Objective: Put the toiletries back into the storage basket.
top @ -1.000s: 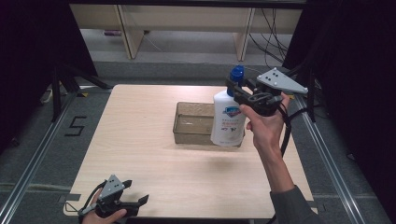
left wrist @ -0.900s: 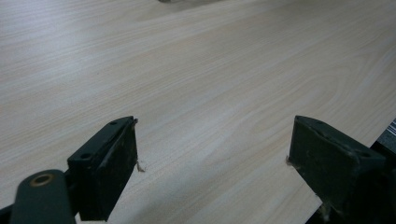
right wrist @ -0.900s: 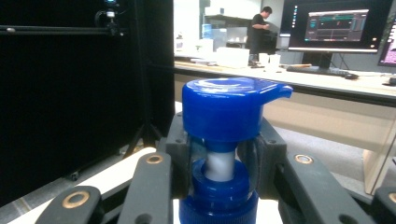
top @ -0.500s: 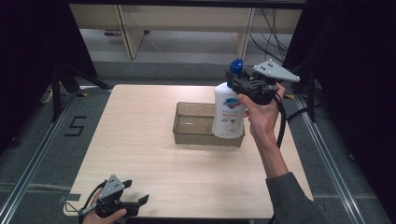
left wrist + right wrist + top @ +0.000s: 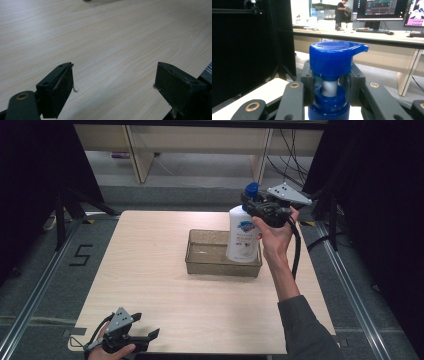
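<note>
A white pump bottle (image 5: pixel 243 234) with a blue pump head (image 5: pixel 334 57) hangs upright over the right end of a clear rectangular tray (image 5: pixel 200 266) at the table's middle. My right gripper (image 5: pixel 252 204) is shut on the bottle's neck just under the pump head, its pads (image 5: pixel 309 82) pressing from both sides. My left gripper (image 5: pixel 150 336) rests at the table's front left edge. It is open, and between its fingers (image 5: pixel 57 87) there is just bare wood.
The light wooden table (image 5: pixel 150 270) has free room left of and in front of the tray. Beyond its far edge stands wooden shelving (image 5: pixel 140 150). Dark curtains flank both sides. A desk with monitors (image 5: pixel 387 10) and a person stand far off.
My right gripper has carried the bottle left and a little down, from the tray's right side to over its right end. The left gripper has stayed put.
</note>
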Demonstrator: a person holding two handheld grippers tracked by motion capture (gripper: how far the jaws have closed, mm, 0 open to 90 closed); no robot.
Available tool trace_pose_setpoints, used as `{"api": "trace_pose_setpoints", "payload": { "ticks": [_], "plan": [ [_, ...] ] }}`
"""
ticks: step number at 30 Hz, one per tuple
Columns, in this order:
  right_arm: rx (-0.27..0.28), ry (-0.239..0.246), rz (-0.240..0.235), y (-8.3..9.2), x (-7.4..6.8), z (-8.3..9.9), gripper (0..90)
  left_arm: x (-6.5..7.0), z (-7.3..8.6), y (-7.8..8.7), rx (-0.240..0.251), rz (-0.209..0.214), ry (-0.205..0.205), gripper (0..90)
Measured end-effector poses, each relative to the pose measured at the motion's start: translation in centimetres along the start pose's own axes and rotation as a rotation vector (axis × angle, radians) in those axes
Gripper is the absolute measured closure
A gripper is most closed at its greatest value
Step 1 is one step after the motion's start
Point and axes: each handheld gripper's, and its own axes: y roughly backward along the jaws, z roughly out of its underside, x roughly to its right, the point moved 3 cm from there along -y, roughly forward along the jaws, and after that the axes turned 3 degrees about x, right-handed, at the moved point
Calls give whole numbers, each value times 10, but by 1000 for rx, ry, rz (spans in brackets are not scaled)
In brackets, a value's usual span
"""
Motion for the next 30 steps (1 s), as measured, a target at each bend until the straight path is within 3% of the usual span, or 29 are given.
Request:
{"api": "trace_pose_setpoints", "payload": {
  "ticks": [6, 7, 17, 19, 30],
  "plan": [
    [-7, 3, 9, -5, 6, 12, 659, 1, 0, 0, -1, -4, 2, 148],
    [-10, -19, 6, -5, 6, 14, 659, 2, 0, 0, -1, -4, 3, 148],
    [-28, -41, 23, -10, 13, 33, 659, 1, 0, 0, 1, 3, 4, 148],
    [-25, -24, 22, -11, 14, 36, 659, 1, 0, -1, 5, 4, 3, 148],
    [-39, -29, 37, -9, 21, 53, 659, 1, 0, 0, 10, -1, 2, 148]
  ]
}}
